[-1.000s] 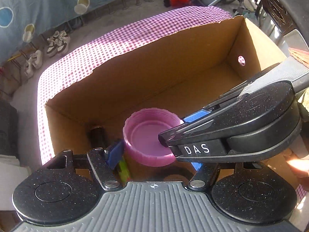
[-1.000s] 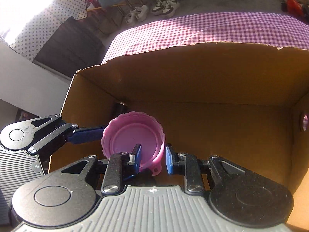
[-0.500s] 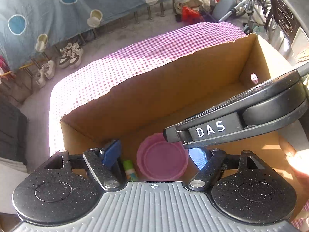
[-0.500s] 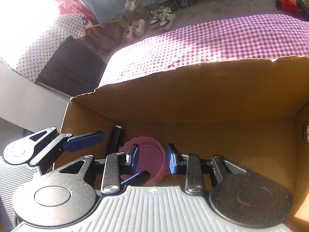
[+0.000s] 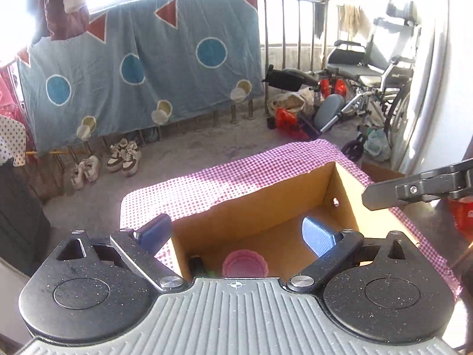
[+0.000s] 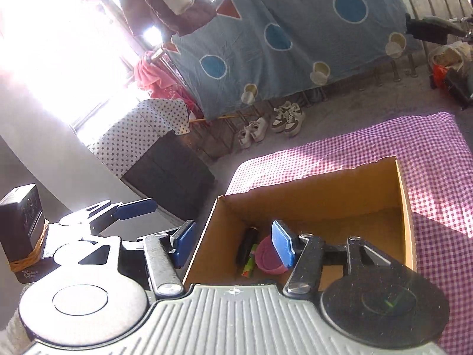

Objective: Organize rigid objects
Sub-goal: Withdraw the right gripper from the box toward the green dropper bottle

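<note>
A pink plastic lid (image 5: pixel 244 264) lies on the floor of an open cardboard box (image 5: pixel 266 207), near its left end, beside a black cylinder (image 5: pixel 196 263) and a green marker. My left gripper (image 5: pixel 236 233) is open and empty, raised above the box. In the right wrist view the same lid (image 6: pixel 267 259), black cylinder (image 6: pixel 247 245) and green marker (image 6: pixel 249 263) lie in the box (image 6: pixel 325 195). My right gripper (image 6: pixel 233 242) is open and empty, held above the box's left end. The left gripper (image 6: pixel 130 210) shows at its left.
The box stands on a pink checked tablecloth (image 5: pixel 224 186). Beyond the table are shoes (image 5: pixel 122 155) on the floor, a blue patterned sheet (image 5: pixel 142 68) on a railing and a wheelchair (image 5: pixel 372 88). A dark cabinet (image 6: pixel 168 165) stands left of the table.
The right gripper let go of the pink lid, which now lies in the box. Both grippers opened wide and rose up and back from the box.
</note>
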A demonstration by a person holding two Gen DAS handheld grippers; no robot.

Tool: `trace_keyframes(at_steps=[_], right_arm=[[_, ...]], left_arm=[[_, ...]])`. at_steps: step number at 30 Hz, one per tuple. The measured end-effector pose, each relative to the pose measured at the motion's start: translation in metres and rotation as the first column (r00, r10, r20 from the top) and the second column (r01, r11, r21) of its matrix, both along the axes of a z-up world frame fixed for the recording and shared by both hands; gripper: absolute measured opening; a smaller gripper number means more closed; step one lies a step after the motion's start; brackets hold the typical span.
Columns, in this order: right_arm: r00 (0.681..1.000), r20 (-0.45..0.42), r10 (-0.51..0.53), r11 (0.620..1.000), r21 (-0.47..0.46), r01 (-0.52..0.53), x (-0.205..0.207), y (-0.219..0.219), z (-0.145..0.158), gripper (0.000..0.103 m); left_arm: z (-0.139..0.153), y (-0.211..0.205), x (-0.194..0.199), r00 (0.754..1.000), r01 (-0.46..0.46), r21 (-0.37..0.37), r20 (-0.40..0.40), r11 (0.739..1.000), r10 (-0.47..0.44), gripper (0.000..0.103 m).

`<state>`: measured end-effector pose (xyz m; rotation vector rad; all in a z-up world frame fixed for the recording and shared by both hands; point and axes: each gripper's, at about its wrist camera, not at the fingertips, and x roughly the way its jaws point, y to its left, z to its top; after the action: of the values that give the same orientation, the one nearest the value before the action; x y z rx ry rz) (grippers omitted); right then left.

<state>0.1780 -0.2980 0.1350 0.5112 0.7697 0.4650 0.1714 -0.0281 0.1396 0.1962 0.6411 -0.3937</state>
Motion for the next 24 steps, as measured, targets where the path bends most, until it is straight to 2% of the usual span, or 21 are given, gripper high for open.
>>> trace_keyframes(at_steps=[3, 5, 7, 8, 10, 12, 14, 16, 19, 22, 24], right_arm=[[0.997, 0.070, -0.014, 1.000, 0.019, 0.013, -0.045, -0.009, 0.013, 0.077], [0.995, 0.097, -0.022, 1.000, 0.014, 0.020, -0.068, -0.006, 0.010, 0.084], [0.993, 0.105, -0.045, 0.999, -0.007, 0.046, -0.095, -0.004, 0.001, 0.099], [0.992, 0.108, -0.060, 0.998, -0.029, 0.064, -0.107, -0.002, -0.005, 0.102], [0.990, 0.095, -0.104, 0.988, -0.103, 0.114, -0.127, 0.007, -0.022, 0.103], [0.985, 0.069, -0.157, 0.968, -0.185, 0.167, -0.140, 0.017, -0.037, 0.103], [0.977, 0.046, -0.207, 0.937, -0.277, 0.212, -0.156, 0.029, -0.055, 0.103], [0.972, 0.036, -0.234, 0.900, -0.371, 0.230, -0.165, 0.041, -0.067, 0.103], [0.966, 0.028, -0.256, 0.835, -0.498, 0.236, -0.170, 0.058, -0.081, 0.103], [0.969, 0.029, -0.245, 0.810, -0.544, 0.220, -0.177, 0.068, -0.086, 0.103], [0.970, 0.050, -0.239, 0.804, -0.550, 0.227, -0.179, 0.071, -0.085, 0.103]], left_arm=[[0.009, 0.012, -0.027, 1.000, 0.004, -0.079, 0.022, 0.997, -0.002, 0.101], [0.005, 0.019, -0.045, 1.000, 0.004, -0.140, 0.000, 0.990, -0.005, 0.102], [-0.008, 0.025, -0.063, 0.999, 0.007, -0.204, -0.035, 0.979, -0.015, 0.102], [-0.014, 0.025, -0.070, 0.999, 0.003, -0.217, -0.052, 0.976, -0.015, 0.102], [-0.034, 0.027, -0.088, 0.996, 0.000, -0.222, -0.089, 0.975, -0.021, 0.102], [-0.055, 0.026, -0.102, 0.993, -0.023, -0.195, -0.116, 0.980, 0.000, 0.102], [-0.075, 0.024, -0.113, 0.990, -0.045, -0.190, -0.143, 0.981, 0.017, 0.102], [-0.094, 0.025, -0.123, 0.983, -0.073, -0.210, -0.183, 0.975, 0.034, 0.102], [-0.121, 0.029, -0.128, 0.961, -0.096, -0.282, -0.276, 0.955, 0.016, 0.102], [-0.137, 0.028, -0.129, 0.931, -0.094, -0.328, -0.364, 0.940, -0.034, 0.102], [-0.141, 0.024, -0.129, 0.928, -0.078, -0.325, -0.369, 0.942, -0.051, 0.102]])
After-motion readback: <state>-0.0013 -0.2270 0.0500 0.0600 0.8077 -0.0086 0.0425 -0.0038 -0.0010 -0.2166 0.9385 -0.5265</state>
